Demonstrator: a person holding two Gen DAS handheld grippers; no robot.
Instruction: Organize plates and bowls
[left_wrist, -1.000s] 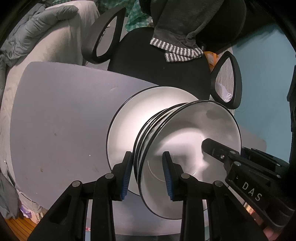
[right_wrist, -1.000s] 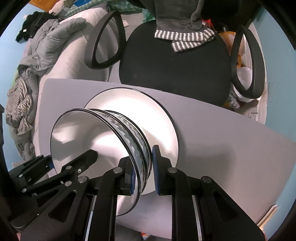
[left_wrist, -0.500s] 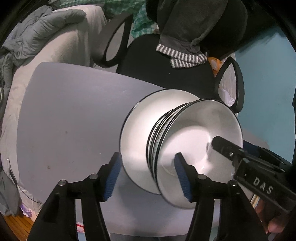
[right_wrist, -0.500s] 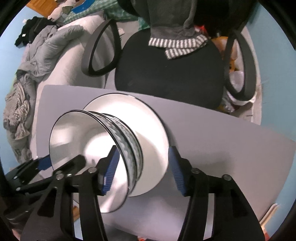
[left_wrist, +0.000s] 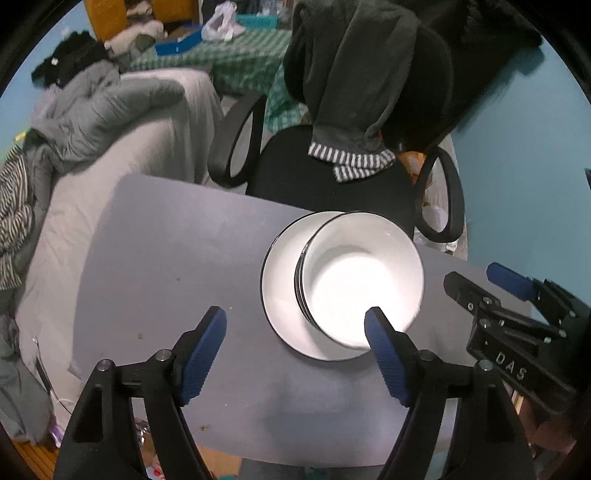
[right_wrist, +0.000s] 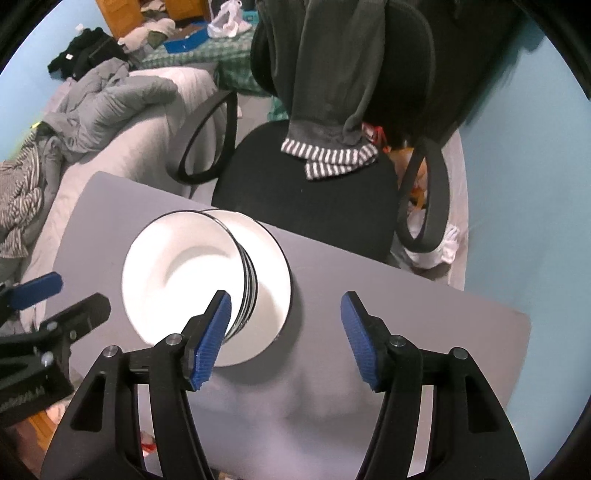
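Observation:
A stack of white, black-rimmed bowls sits on a white plate on the grey table. The bowls and the plate also show in the right wrist view. My left gripper is open and empty, raised above the table just left of and nearer than the stack. My right gripper is open and empty, raised just right of the stack. Each gripper shows at the other view's edge: the right one, the left one.
A black office chair with a dark garment draped over its back stands behind the table. A grey sofa with clothes lies at the left. A blue wall is at the right.
Both grippers opened, let go of the bowl stack and pulled back and up. The stack now rests on the plate and looks smaller and farther away.

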